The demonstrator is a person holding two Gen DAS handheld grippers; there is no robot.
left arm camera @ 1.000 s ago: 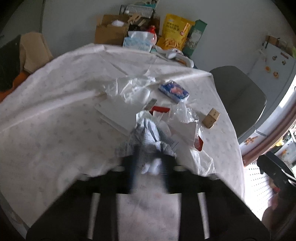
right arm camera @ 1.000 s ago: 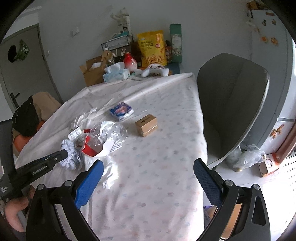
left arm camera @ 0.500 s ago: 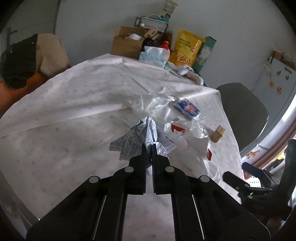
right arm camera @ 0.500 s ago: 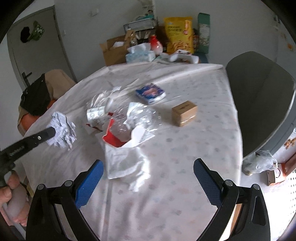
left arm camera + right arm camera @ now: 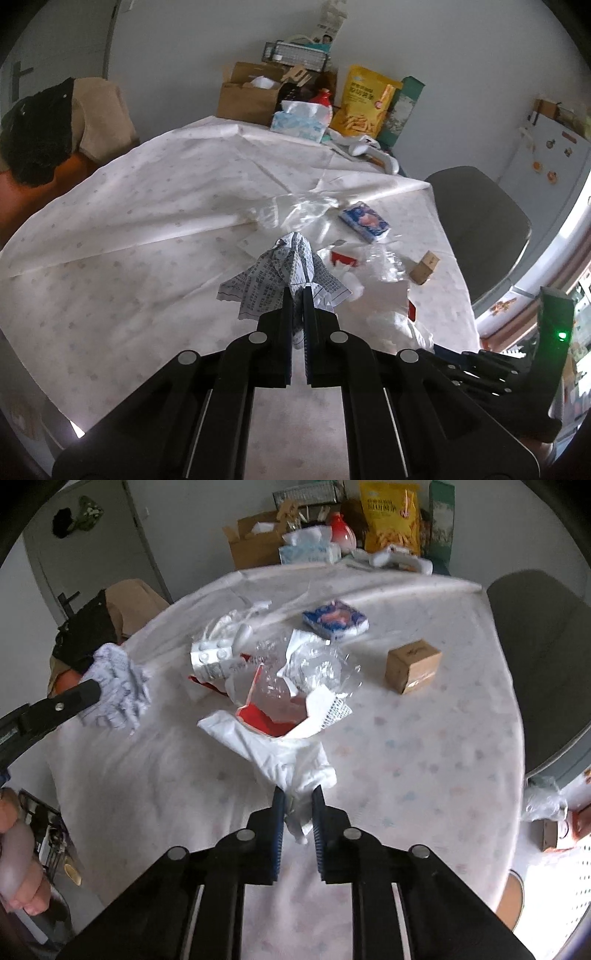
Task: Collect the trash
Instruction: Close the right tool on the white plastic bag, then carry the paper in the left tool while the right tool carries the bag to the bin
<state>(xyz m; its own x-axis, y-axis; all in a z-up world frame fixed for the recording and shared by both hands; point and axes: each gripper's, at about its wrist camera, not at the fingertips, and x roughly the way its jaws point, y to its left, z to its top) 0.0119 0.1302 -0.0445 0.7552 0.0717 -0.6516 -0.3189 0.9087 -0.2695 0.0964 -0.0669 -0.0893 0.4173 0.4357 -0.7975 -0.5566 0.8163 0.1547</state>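
Crumpled printed paper point(image 5: 291, 273) is pinched between the pads of my left gripper point(image 5: 297, 295), lifted clear of the tablecloth point(image 5: 147, 229); its rows of small print are too fine to read. My right gripper point(image 5: 297, 805) has clamped onto the near corner of a white plastic bag point(image 5: 284, 753), which lies on the cloth with its mouth towards the litter heap.

Just beyond that bag sit a torn red-lined carton point(image 5: 273, 716), clear crinkled plastic point(image 5: 317, 664) and a blister pack of white pills point(image 5: 212, 653), all touching or overlapping. A blue tissue packet point(image 5: 334, 619) lies behind them, and a small brown cardboard box point(image 5: 412, 664) stands apart to the right.

Along the far edge of the table stand an open cardboard carton point(image 5: 247, 94), a blue tissue box point(image 5: 299, 120), a red bottle point(image 5: 341, 533), a yellow snack bag point(image 5: 365, 107) showing fries and lettering I cannot make out, and a green box point(image 5: 404, 107). A grey chair point(image 5: 480, 221) stands at the right side, and a white fridge with magnets point(image 5: 546, 158) beyond it.
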